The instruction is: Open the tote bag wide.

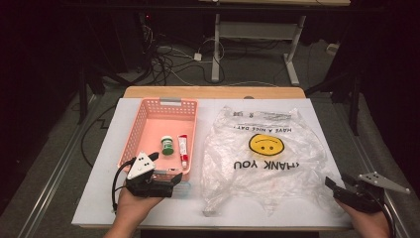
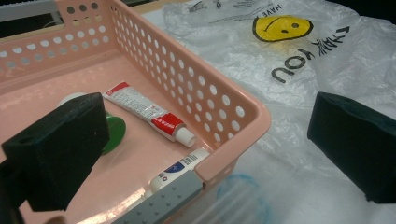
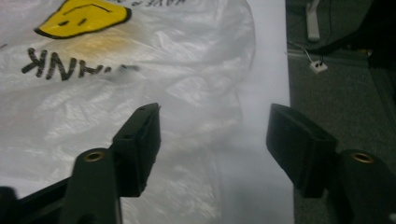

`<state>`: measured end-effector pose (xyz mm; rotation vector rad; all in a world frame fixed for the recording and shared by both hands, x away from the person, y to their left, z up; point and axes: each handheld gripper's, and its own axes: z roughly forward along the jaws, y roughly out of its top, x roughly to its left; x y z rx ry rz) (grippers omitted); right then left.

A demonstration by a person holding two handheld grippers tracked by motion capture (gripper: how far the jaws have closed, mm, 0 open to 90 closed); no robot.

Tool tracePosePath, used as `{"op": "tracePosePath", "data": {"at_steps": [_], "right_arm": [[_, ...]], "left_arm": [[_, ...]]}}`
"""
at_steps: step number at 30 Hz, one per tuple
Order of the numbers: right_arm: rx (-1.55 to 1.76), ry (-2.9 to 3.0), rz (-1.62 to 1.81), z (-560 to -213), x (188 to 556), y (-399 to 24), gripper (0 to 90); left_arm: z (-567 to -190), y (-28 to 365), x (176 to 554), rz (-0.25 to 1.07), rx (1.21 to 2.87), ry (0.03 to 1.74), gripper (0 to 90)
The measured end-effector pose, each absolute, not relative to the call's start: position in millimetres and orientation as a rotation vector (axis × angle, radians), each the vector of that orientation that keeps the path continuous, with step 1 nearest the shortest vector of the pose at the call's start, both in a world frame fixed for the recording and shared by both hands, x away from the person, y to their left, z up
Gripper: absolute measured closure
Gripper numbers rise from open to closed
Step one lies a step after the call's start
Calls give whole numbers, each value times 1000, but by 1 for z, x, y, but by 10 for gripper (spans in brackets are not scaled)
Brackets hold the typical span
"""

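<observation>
Now hovering, right gripper (image 3: pixel 212 140) jaws apart over the plastic bag's (image 1: pixel 262 158) edge; left gripper (image 2: pixel 205 140) gaping wide astride the pink basket's (image 2: pixel 243 119) corner, touching nothing.

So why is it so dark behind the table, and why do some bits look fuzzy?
In the high view, light falls on the white table while the room behind stays nearly black. In the left gripper view, the pink basket looks sharp, but the close black jaws and the clear thing at the bottom edge blur. In the right gripper view, the plastic bag print looks smeared, with soft glare.
</observation>
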<state>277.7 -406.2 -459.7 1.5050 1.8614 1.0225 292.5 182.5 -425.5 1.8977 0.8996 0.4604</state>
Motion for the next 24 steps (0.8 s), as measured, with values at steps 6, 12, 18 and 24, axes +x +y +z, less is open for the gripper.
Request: {"op": "tracePosePath", "data": {"at_steps": [6, 12, 18, 24], "right_arm": [[1546, 1921, 986, -467, 274, -410, 653], [1505, 1986, 936, -470, 265, -404, 887], [1443, 2032, 939, -465, 250, -391, 900], [1382, 2072, 969, -460, 234, -373, 900]], "left_arm": [[-421, 181, 292, 472, 1866, 890, 0], [-420, 177, 295, 456, 1860, 870, 0], [-417, 172, 299, 446, 1857, 854, 0], [-417, 171, 308, 437, 1880, 872, 0]]}}
